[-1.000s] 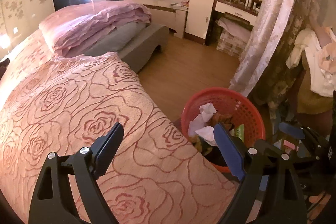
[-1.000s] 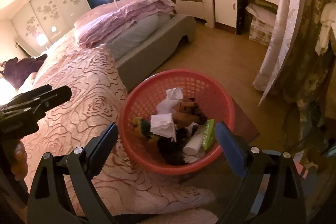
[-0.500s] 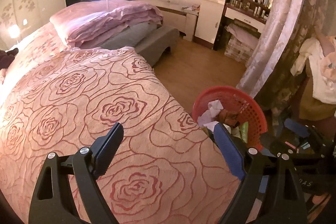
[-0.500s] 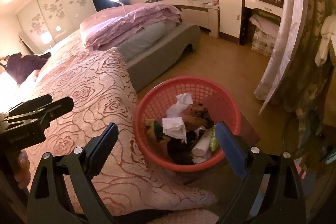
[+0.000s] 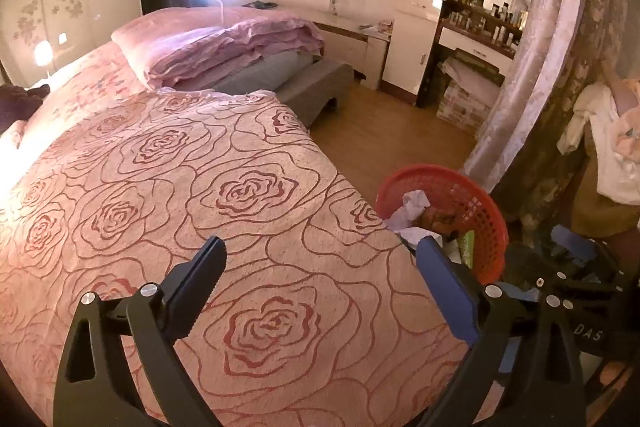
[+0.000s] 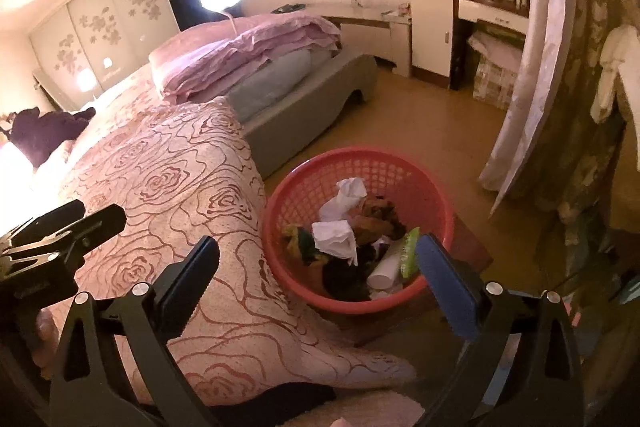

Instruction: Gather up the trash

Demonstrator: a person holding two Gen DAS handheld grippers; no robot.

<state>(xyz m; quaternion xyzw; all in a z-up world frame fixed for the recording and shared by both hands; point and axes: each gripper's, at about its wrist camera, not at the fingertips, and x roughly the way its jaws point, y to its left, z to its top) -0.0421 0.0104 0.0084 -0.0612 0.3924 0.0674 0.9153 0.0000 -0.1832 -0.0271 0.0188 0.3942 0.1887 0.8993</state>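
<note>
left gripper [image 5: 320, 263]: jaws wide, just opened further, empty; right gripper [image 6: 318, 263]: same | red basket [image 6: 320, 301]: full

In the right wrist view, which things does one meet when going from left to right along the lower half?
Left gripper → rose-patterned bedspread → red basket → white tissue → green packet → curtain.

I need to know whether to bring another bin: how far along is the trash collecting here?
Done: the red basket beside the bed already holds crumpled tissues, a green wrapper and other scraps. In hand: nothing; the left gripper and right gripper are both open and empty. Left: no loose trash shows on the rose bedspread or floor.
</note>
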